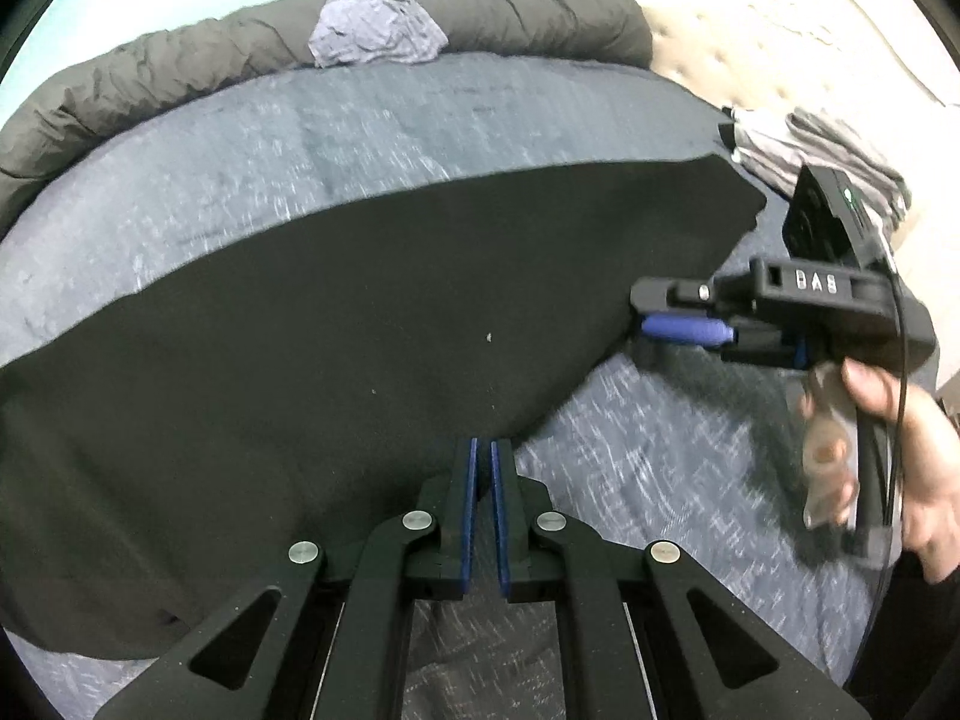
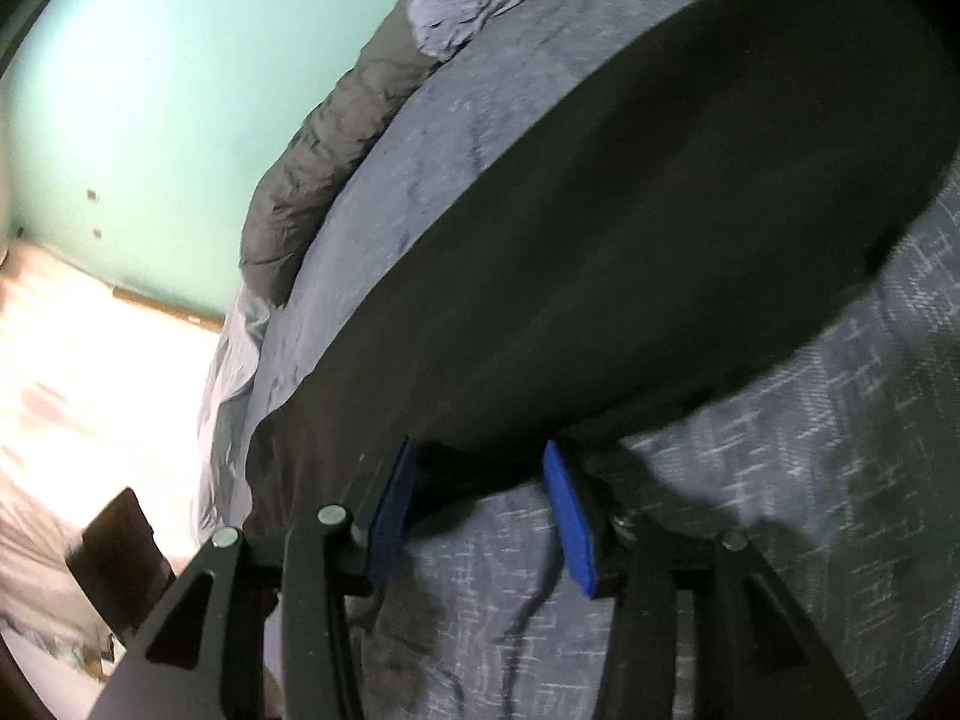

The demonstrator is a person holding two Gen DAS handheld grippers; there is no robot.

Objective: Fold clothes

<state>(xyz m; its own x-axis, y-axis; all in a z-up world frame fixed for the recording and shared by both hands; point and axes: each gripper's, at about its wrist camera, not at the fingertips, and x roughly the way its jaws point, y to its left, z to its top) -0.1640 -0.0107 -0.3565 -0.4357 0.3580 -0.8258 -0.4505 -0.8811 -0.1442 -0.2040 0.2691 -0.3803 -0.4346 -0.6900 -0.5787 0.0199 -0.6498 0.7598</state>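
While looking along both claws, shows a black garment [image 1: 360, 330] lying broad and mostly flat on a grey-blue bedcover [image 1: 420, 120], near hem towards the viewer. Finds the left gripper [image 1: 483, 449] at that hem with its blue pads pressed almost together; cannot tell whether any cloth sits between them. Finds the right gripper [image 2: 479, 451] spread wide and tilted, straddling the garment's side edge, gripped by a hand [image 1: 900, 438].

Risks, as a judgement only:
- Could close the right claw on bedcover as well as garment, dragging the bedding up into the fold, since both fabrics sit between the pads.
- Could catch only a sliver of hem on the left, letting it slip free once lifted.
- Could skew the fold if one side rises without the other, leaving a slanted crease.
- Might sweep into the crumpled lilac cloth [image 1: 375, 27] by the rolled dark quilt [image 1: 180, 72] if carried far across.
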